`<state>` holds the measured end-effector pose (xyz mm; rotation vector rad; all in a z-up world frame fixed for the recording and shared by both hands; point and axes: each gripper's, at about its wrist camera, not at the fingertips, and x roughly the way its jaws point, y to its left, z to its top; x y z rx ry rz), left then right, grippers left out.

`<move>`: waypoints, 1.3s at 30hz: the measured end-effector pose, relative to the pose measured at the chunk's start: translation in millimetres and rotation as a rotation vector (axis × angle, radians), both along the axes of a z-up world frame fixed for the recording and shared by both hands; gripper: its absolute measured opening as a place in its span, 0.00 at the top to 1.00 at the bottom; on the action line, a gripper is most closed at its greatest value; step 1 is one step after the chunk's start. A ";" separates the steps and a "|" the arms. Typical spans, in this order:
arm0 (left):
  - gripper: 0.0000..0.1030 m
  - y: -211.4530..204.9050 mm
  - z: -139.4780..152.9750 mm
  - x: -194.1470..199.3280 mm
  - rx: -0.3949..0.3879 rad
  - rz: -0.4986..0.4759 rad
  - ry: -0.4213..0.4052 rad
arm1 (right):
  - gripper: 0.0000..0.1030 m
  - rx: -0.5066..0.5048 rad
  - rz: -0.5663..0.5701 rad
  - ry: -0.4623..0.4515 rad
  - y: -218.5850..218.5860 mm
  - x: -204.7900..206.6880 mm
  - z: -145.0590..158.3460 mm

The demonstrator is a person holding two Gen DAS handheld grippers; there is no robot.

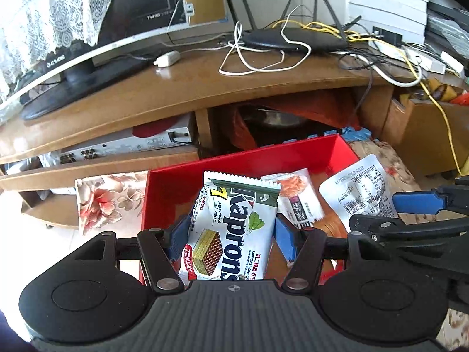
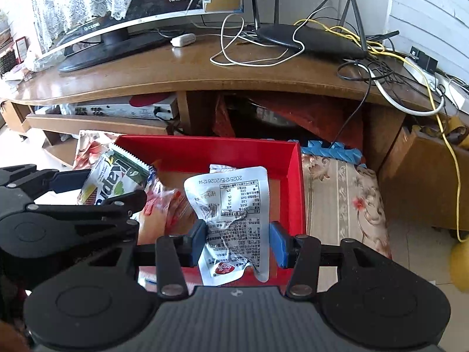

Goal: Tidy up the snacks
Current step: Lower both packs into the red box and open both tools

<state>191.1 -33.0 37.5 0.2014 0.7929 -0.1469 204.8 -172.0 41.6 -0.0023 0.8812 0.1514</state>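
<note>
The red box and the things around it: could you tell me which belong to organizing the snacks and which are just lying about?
Part of the job:
- red box
- Kaprons wafer pack, in the left gripper
- white pouch, in the right gripper
- orange snack packet

Lying about:
- router
- monitor
- cables

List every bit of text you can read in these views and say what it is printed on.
"Kaprons", "7", "KAPRONS Wafer": wafer packet in the left tool.
"2025 12 15/2026 12 14": white pouch in the right tool; its table and barcode print is too small to read.
Monitor bezel logo: blurred.
Orange snack packet label: unreadable.
Red box: no text.
</note>
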 end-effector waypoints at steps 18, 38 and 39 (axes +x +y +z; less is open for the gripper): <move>0.36 -0.9 -45.9 48.9 -0.003 0.068 0.121 | 0.56 -0.007 0.001 0.079 5.3 55.7 -53.6; 0.18 5.0 -23.9 34.9 -0.023 0.067 0.082 | 0.55 0.005 -0.017 0.044 -3.9 42.0 -37.1; 0.18 5.0 -21.6 31.3 -0.029 0.060 0.079 | 0.55 0.005 -0.017 0.042 -5.1 38.8 -35.4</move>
